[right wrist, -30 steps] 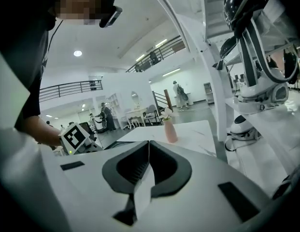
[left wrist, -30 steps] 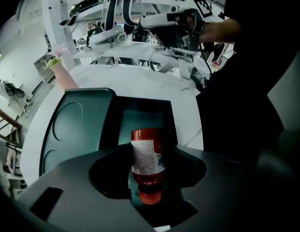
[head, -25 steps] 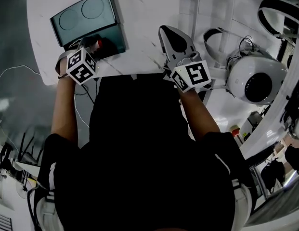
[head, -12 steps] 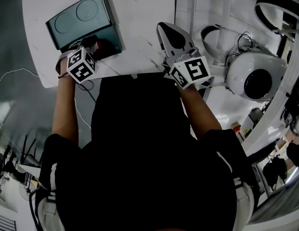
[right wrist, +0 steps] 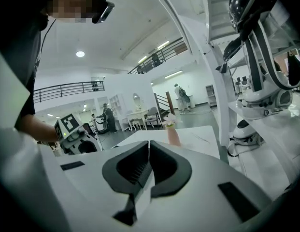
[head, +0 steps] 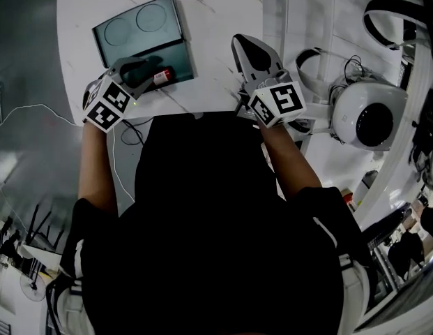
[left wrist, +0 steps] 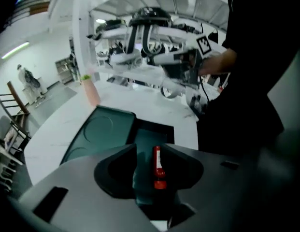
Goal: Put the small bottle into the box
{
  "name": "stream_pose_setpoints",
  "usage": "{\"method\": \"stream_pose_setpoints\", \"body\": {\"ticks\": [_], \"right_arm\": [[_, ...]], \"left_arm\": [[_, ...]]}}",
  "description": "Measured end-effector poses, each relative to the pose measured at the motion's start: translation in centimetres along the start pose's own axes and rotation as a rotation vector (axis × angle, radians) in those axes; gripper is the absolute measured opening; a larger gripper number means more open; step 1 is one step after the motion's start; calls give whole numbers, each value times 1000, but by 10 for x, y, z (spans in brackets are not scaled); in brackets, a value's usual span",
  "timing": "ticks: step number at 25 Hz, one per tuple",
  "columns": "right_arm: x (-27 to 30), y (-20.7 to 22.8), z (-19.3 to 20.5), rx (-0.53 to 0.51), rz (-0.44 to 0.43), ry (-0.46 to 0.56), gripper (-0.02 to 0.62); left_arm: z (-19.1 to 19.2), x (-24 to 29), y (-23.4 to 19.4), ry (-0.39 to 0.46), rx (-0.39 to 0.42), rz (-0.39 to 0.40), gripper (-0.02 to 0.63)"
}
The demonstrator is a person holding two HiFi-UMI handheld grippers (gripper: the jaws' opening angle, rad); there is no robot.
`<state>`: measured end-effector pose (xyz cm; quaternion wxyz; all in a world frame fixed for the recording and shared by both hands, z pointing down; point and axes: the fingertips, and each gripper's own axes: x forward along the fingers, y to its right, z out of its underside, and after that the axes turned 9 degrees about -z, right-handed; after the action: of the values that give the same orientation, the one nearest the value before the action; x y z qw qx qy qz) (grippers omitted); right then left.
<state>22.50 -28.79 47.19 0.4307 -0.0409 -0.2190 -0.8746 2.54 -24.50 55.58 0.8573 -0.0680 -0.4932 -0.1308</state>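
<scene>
The small red bottle (head: pixel 162 76) lies on its side in the tray of the dark teal box (head: pixel 176 54), whose lid (head: pixel 136 21) lies open beyond it. My left gripper (head: pixel 141 68) hovers at the box's near left corner. In the left gripper view the bottle (left wrist: pixel 157 161) shows down through the gap of the left gripper (left wrist: pixel 150 148). Its jaws have just been closing a little, but the pads stand apart from the bottle. My right gripper (head: pixel 254 56) hangs shut over the table's right part, its fingertips (right wrist: pixel 149 143) meeting on nothing.
The box sits on a white marble table (head: pixel 216 19) whose near edge is at my body. A pink vase (right wrist: pixel 173 132) stands farther out on the table. White machine parts and cables (head: pixel 369 114) crowd the bench to the right. A thin cable (head: pixel 35 107) runs off the left.
My left gripper has lifted and drawn back from the box. The bottle, earlier at its jaws, now lies free in the tray. The right gripper has hardly moved.
</scene>
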Motion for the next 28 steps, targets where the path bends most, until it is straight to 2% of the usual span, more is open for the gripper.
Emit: {"method": "stream_pose_setpoints", "body": {"ticks": [2,7,12,15,17,22,24,28], "right_arm": [[10,-15,-12,-30,-11,24,34],[36,-60,-49,-132,-48,104,34],[42,-98,-93,-184,-37,185,34],[37,-115,-118,-238,-43,229,34],[30,-124,-132,-277,-51,255,34],[6,-131,-146,-336,-18,316,34],[-2,-135,-146,-345,-4,341,34],[-17,-149,-138,-340,-32,367,34]], "left_arm": [[-19,-31,-17,157,-69,-58,117],[-52,-124,-58,561,-238,-198,29],[-63,-229,-83,980,-467,-285,15],[-53,-279,-95,1155,-546,-411,15],[-46,-298,-98,1201,-569,-490,15],[-31,-313,-89,1214,-579,-651,15],[-22,-317,-82,1215,-596,-703,15],[-2,-314,-58,1192,-616,-775,15]]}}
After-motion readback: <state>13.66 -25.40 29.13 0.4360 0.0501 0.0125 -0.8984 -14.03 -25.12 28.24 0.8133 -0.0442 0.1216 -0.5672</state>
